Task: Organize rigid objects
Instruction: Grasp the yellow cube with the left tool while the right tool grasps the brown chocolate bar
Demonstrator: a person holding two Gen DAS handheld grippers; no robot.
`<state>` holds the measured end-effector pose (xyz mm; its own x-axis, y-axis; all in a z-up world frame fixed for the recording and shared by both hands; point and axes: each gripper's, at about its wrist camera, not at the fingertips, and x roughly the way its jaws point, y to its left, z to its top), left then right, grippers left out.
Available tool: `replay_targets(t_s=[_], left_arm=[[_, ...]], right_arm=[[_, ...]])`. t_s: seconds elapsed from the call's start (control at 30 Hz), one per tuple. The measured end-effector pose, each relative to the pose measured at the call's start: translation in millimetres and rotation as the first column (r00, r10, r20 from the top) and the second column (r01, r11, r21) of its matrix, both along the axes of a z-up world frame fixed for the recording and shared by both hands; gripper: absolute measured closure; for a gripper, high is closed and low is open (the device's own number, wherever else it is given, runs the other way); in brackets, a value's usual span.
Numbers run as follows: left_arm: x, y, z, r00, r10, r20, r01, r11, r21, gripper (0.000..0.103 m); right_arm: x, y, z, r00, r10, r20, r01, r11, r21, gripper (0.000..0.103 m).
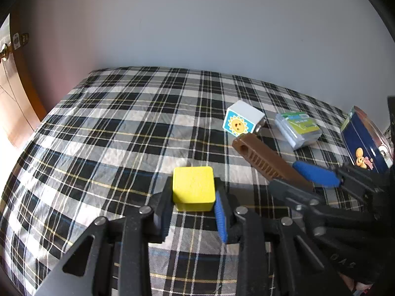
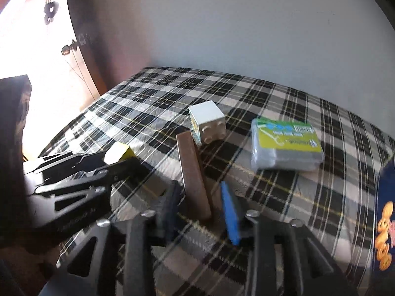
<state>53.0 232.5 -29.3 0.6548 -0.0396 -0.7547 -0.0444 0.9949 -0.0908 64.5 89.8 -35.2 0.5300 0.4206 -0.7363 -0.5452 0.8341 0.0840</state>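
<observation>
A yellow cube (image 1: pixel 193 187) sits on the plaid cloth (image 1: pixel 118 123), and my left gripper (image 1: pixel 192 193) is shut on it, pads against its two sides. In the right wrist view the cube (image 2: pixel 121 151) shows at the left, beyond the left gripper's black fingers (image 2: pixel 118 170). A long brown ribbed bar (image 2: pixel 193 170) lies on the cloth between the jaws of my right gripper (image 2: pixel 200 187). A gap shows between the bar and the blue pad (image 2: pixel 229 212), so that gripper is open. The left wrist view shows the bar (image 1: pixel 264 160) with the right gripper (image 1: pixel 286 175) straddling its near end.
A white toy brick with a sun picture (image 1: pixel 243 120) lies at the bar's far end. Right of it are a clear plastic case with a green label (image 1: pixel 298 129) and a dark blue tin (image 1: pixel 363 143). A wall backs the table; a wooden door (image 1: pixel 14 103) is at left.
</observation>
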Motion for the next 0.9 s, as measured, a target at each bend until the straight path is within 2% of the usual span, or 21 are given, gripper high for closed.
replay_targets(t_s=[0.03, 0.13, 0.17, 0.2, 0.23, 0.33, 0.43, 0.6, 0.9], left_arm=[[0.1, 1.4, 0.3, 1.0, 0.005, 0.002, -0.005, 1.0, -0.003, 0.074], [0.7, 5.9, 1.5, 0.999, 0.032, 0.01, -0.032, 0.999, -0.01, 0.074], [1.1, 6.9, 1.5, 0.999, 0.037, 0.012, -0.037, 0.999, -0.015, 0.074], [0.9, 7.5, 2.3, 0.999, 0.041, 0.018, -0.041, 0.999, -0.022, 0.074], [0.5, 7.3, 3.2, 0.999, 0.044, 0.025, -0.043, 0.999, -0.025, 0.074], [-1.0, 7.6, 6.2, 0.997, 0.055, 0.051, -0.054, 0.998, -0.034, 0.074], [-3.0, 6.2, 9.4, 0.995, 0.058, 0.078, -0.054, 0.998, -0.045, 0.074], [-6.5, 5.0, 14.2, 0.99, 0.078, 0.12, -0.073, 0.996, -0.047, 0.074], [-13.2, 0.1, 20.3, 0.98, 0.093, 0.177, -0.089, 0.996, -0.029, 0.074]], right_arm=[[3.1, 2.6, -0.5, 1.0, -0.001, 0.001, 0.001, 1.0, -0.008, 0.051], [11.8, 5.9, -0.6, 1.0, 0.001, -0.019, -0.001, 1.0, 0.023, 0.052], [13.4, 6.9, -1.2, 1.0, 0.0, -0.024, 0.0, 1.0, 0.026, 0.055], [15.3, 8.3, -2.7, 0.999, -0.003, -0.033, 0.003, 1.0, 0.011, 0.066], [14.7, 8.8, -2.2, 1.0, -0.008, -0.023, 0.008, 1.0, 0.002, 0.072], [12.7, 5.3, -2.8, 0.999, 0.005, -0.037, -0.004, 1.0, 0.019, 0.085], [7.3, -2.9, -1.0, 0.999, -0.004, -0.04, 0.006, 0.998, 0.057, 0.086], [-13.7, -25.4, 15.4, 1.0, 0.005, 0.025, -0.008, 0.989, 0.144, 0.086], [-32.3, -70.2, 36.0, 0.992, -0.1, 0.075, 0.077, 0.962, 0.264, 0.086]])
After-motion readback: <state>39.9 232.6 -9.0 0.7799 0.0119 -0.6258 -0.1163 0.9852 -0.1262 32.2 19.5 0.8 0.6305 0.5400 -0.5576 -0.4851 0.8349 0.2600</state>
